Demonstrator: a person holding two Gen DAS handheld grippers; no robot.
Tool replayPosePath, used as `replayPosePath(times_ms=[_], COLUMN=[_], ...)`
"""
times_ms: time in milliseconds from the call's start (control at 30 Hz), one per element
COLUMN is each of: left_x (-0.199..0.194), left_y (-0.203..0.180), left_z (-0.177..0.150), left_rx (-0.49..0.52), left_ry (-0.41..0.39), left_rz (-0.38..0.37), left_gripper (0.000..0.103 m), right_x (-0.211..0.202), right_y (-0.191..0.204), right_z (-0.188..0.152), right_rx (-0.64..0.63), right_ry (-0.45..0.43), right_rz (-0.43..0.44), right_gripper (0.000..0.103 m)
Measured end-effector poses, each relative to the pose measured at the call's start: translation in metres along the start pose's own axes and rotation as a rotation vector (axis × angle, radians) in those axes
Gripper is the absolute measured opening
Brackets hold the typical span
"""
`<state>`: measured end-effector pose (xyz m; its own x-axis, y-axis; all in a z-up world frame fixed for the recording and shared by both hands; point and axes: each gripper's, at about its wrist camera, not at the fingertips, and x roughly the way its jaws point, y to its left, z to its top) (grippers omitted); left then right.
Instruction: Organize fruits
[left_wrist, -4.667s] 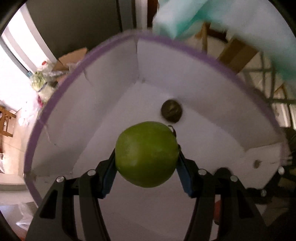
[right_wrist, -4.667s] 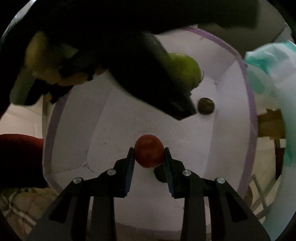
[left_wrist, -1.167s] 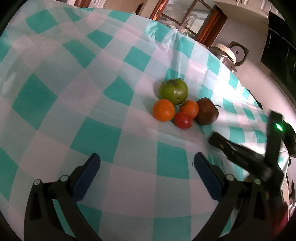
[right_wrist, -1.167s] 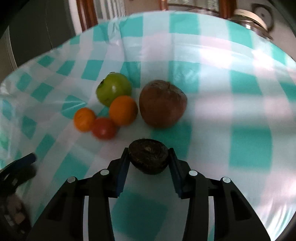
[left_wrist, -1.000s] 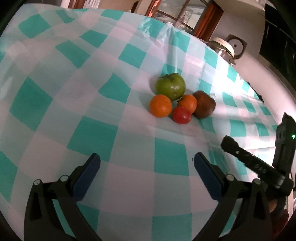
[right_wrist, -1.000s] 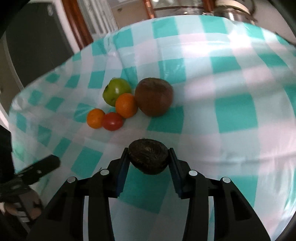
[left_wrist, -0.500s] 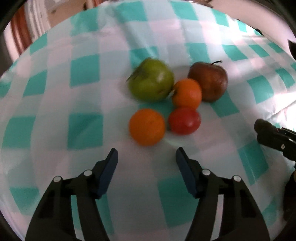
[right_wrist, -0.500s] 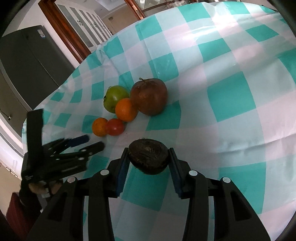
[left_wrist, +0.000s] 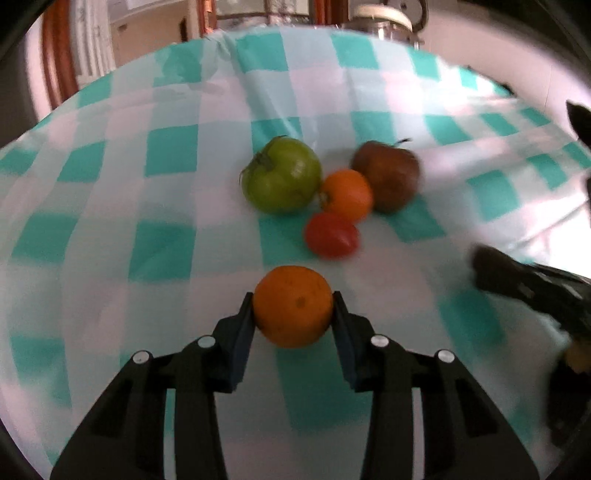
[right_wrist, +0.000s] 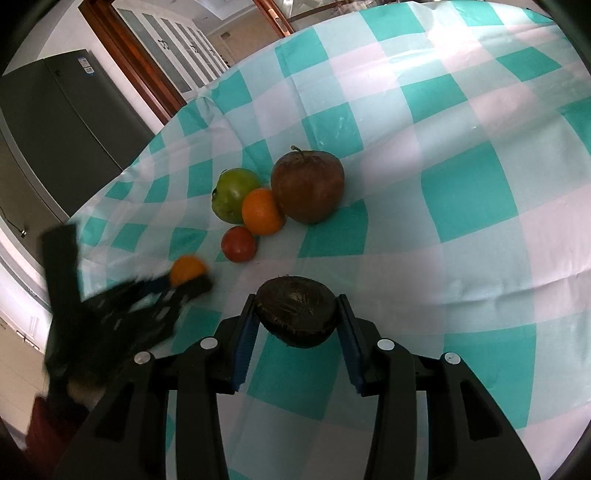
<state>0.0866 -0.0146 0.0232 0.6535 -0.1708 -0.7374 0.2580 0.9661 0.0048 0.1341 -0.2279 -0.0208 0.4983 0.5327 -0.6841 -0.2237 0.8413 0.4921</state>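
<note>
Gripping an orange, the left gripper holds it near the pile — green tomato, smaller orange, red tomato, brown apple — mid-tablecloth. The right gripper clamps a dark, rough fruit; its kind is unclear.

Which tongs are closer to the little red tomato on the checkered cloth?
Left. The left tongs, shut on a round orange fruit, sit just in front of the small red tomato. The right tongs, gripping a dark brown round fruit, look slightly farther.
</note>
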Motion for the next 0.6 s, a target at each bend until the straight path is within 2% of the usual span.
replayPosePath(times_ms=[200, 267, 400, 600], left_x=[-0.032, -0.037, -0.027, -0.019], left_y=[0.012, 0.012, 0.015, 0.018], left_z=[-0.035, -0.039, -0.038, -0.037], left_rx=[-0.199, -0.218, -0.269, -0.289], left_ry=[-0.019, -0.038, -0.008, 0.013], left_rz=[-0.07, -0.057, -0.095, -0.114], left_gripper=[0.04, 0.04, 0.04, 0.041], right_x=[0.0, 0.0, 0.0, 0.001], right_y=[0.0, 0.001, 0.001, 0.001], right_z=[0.0, -0.001, -0.001, -0.001], right_rx=[0.001, 0.002, 0.003, 0.005], right_ry=[-0.003, -0.006, -0.008, -0.007], right_rz=[0.002, 0.004, 0.005, 0.004], right_gripper=[0.042, 0.042, 0.042, 0.042])
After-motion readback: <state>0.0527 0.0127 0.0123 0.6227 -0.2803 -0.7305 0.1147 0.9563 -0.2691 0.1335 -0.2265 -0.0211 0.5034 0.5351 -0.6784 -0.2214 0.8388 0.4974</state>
